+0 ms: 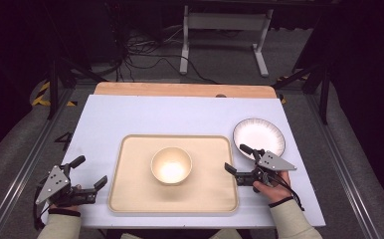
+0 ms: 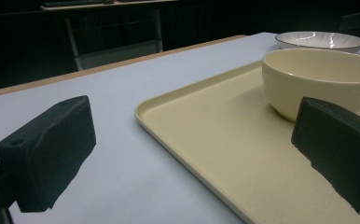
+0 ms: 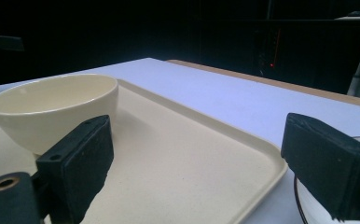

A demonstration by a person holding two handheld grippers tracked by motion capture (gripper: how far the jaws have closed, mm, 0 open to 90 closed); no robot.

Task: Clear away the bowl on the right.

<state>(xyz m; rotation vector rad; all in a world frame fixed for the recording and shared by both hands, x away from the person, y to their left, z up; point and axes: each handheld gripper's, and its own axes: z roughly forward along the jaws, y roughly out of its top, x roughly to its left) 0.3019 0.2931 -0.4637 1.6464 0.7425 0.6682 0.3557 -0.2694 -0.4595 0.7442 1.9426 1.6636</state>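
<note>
Both tools gape empty either side of the tray (image 1: 130,199): left tool (image 1: 88,175) off its left edge, right tool (image 1: 236,158) at its right edge, nearer the bowl (image 1: 171,165).

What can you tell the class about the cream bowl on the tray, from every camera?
The cream bowl is round, deep and smooth, seemingly glazed ceramic, and plain inside and out. It stands upright and empty near the middle of the beige tray, touching nothing else. The left gripper and the right gripper are both open at the tray's sides, apart from the bowl. A white plate lies off the tray, to its right.
</note>
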